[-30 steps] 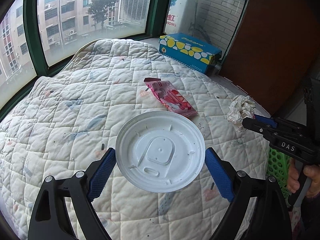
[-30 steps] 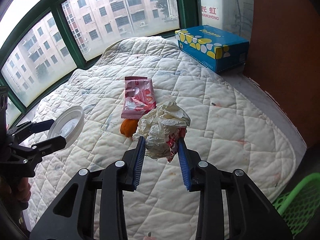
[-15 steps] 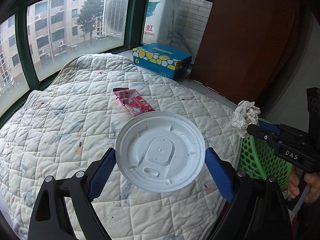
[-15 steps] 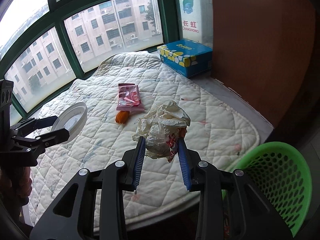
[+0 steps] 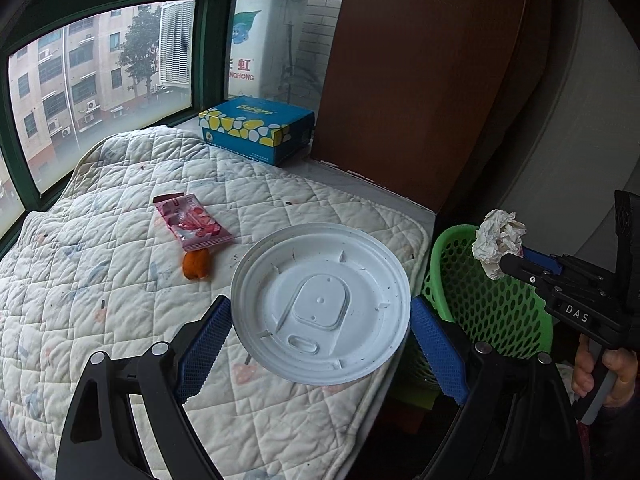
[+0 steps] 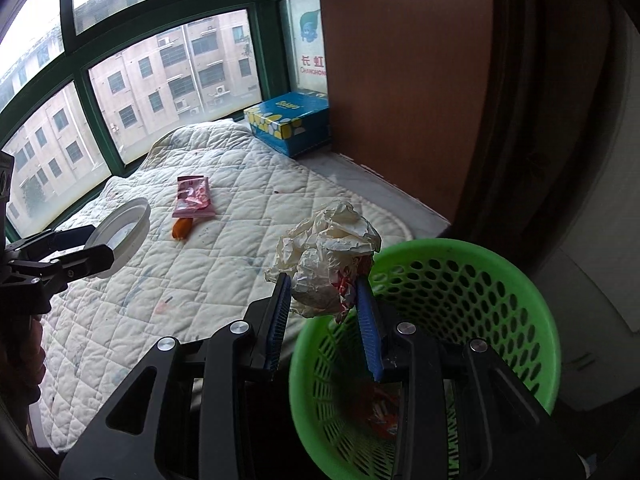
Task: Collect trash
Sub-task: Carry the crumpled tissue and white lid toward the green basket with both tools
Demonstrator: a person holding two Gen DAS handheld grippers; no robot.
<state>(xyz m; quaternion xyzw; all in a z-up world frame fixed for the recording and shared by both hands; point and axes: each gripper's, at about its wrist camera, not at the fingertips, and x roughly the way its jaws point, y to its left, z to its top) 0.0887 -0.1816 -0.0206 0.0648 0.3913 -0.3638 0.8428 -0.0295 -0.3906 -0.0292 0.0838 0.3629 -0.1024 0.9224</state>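
Right gripper [image 6: 323, 295] pinches a crumpled white paper wad with red print [image 6: 326, 262], held above the near rim of the green perforated plastic basket [image 6: 460, 276]. Left gripper [image 5: 320, 322] clamps a round white plastic lid [image 5: 320, 304] by its edges, over the quilted white pad [image 5: 120, 280]. On the pad lie a pink snack wrapper [image 5: 190, 222] and a small orange scrap [image 5: 196, 263], apparently touching. A blue-and-yellow tissue box [image 5: 256, 128] sits beyond.

lid [image 5: 320, 304] 1 | paper wad [image 6: 326, 268] 1 | wrapper [image 5: 191, 222] 1 | basket [image 6: 472, 280] 1 | box [image 5: 256, 128] 1
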